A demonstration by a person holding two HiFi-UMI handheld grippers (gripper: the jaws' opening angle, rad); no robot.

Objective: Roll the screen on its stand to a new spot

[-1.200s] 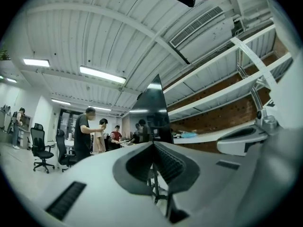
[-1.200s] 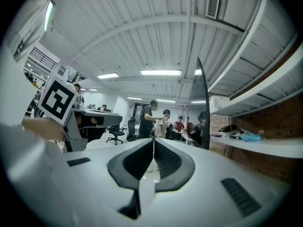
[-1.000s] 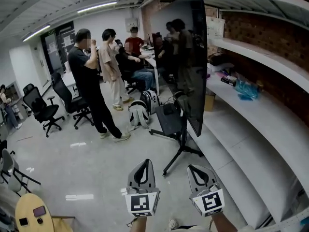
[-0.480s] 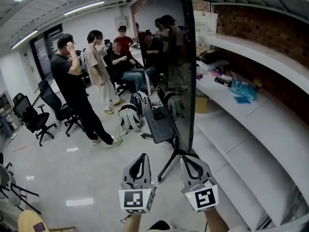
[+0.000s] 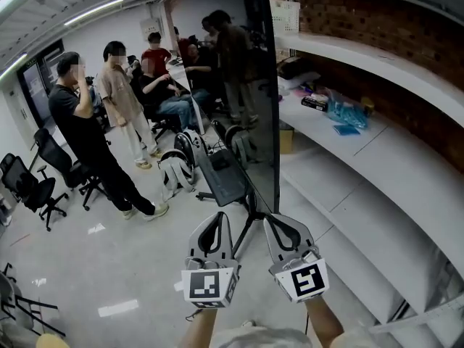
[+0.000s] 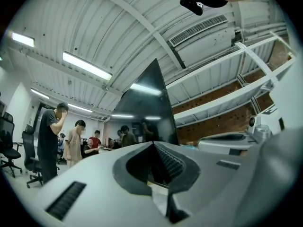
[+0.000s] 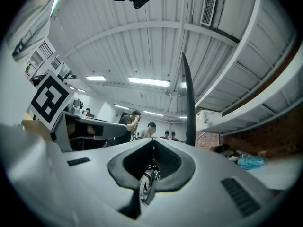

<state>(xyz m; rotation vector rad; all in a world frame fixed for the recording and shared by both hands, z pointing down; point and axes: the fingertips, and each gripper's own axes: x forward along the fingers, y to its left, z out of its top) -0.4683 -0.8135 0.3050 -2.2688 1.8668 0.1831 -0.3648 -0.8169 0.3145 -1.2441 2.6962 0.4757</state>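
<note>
A tall black screen (image 5: 243, 85) stands edge-on to me on a black wheeled stand (image 5: 250, 220) with a tray (image 5: 223, 176) partway up. Both grippers are held low in front of me, just short of the stand's base. My left gripper (image 5: 215, 218) is shut with nothing in it, left of the stand's legs. Shut and holding nothing too, my right gripper (image 5: 280, 220) points at the screen's lower edge. The left gripper view shows the screen (image 6: 147, 108) beyond the shut jaws (image 6: 154, 144). In the right gripper view the screen (image 7: 189, 103) is a thin dark edge above the gripper (image 7: 152, 141).
Several people (image 5: 87, 143) stand and sit at the left behind the screen. Office chairs (image 5: 29, 187) and a backpack (image 5: 174, 171) are on the floor there. Long white shelves (image 5: 377, 165) run along the right wall with small items (image 5: 341, 114); a cardboard box (image 5: 287, 140) sits below.
The view has moved closer to the screen, which now fills more of the frame. Both grippers have come up near the stand's legs and stayed shut.
</note>
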